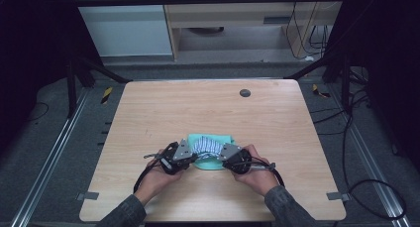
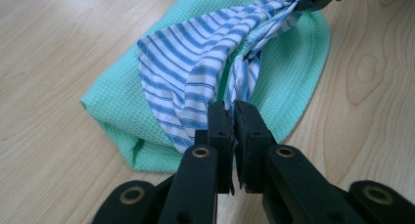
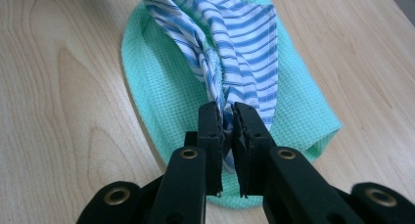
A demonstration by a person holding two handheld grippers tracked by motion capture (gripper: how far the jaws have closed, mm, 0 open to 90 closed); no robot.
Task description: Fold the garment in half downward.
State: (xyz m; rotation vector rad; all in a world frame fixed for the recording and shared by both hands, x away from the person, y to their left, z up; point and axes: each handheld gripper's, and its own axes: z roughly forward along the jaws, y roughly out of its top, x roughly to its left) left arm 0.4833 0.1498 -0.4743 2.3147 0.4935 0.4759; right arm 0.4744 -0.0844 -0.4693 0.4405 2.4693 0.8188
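Pinching opposite ends of the striped cloth [image 2: 195,62]: left gripper [image 2: 230,109] and right gripper [image 3: 226,111], fingers clenched.

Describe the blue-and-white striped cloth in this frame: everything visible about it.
The striped cloth is thin woven fabric, white with blue stripes of differing widths and a stitched hem along one edge. It is stretched between two pinched ends: the left gripper is shut on one, the right gripper on the other. It hangs in loose folds, bunched at each grip. Directly under it a folded mint-green waffle-weave towel lies on the wooden table; whether the cloth touches it is unclear.
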